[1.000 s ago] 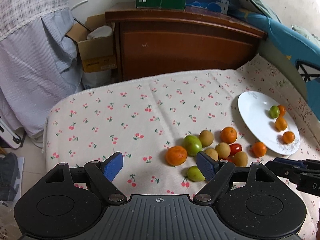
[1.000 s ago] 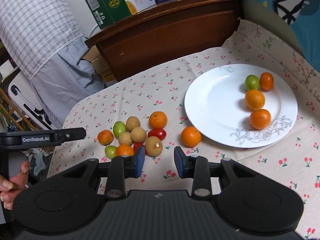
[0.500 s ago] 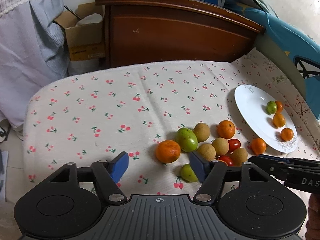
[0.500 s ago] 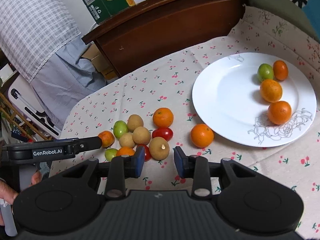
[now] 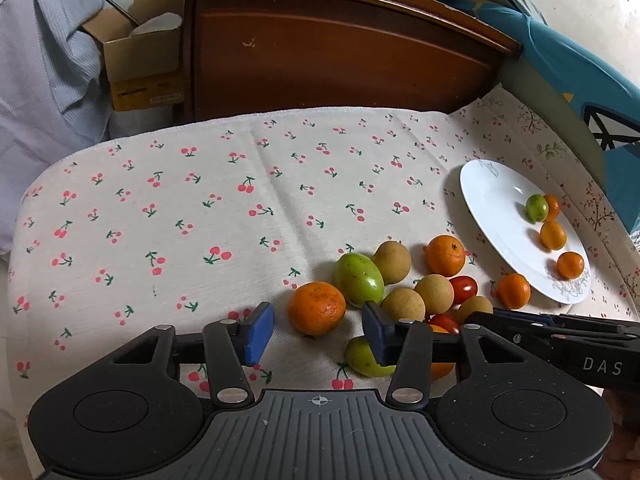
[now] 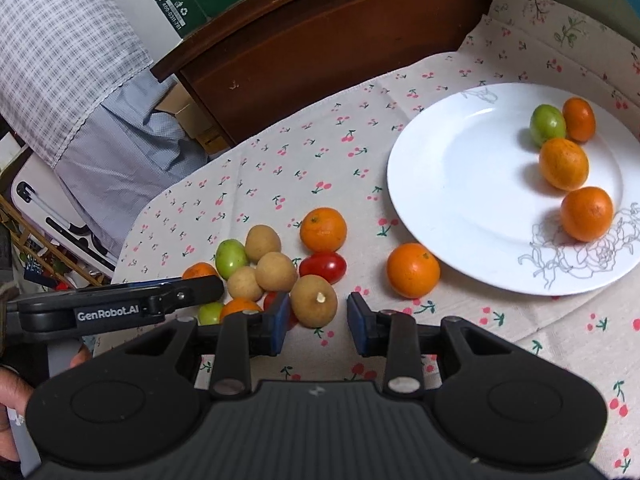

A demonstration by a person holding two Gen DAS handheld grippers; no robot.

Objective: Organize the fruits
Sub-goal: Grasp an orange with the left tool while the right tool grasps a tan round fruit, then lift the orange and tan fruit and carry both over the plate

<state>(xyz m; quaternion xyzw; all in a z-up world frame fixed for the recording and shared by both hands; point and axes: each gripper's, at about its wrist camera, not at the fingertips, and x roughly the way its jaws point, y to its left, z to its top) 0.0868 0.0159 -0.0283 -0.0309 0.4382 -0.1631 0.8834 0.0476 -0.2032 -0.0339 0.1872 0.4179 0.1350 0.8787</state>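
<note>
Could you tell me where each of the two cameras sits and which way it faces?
Left wrist: on the left gripper, looking forward and down over the cherry-print cloth at an orange; its open blue fingers show, and the right gripper's tip enters from the right.
Right wrist: on the right gripper, aimed at a tan fruit between its open fingers; the left gripper and the person's hand show at left.
Shared: the fruit cluster, white plate and wooden headboard.
</note>
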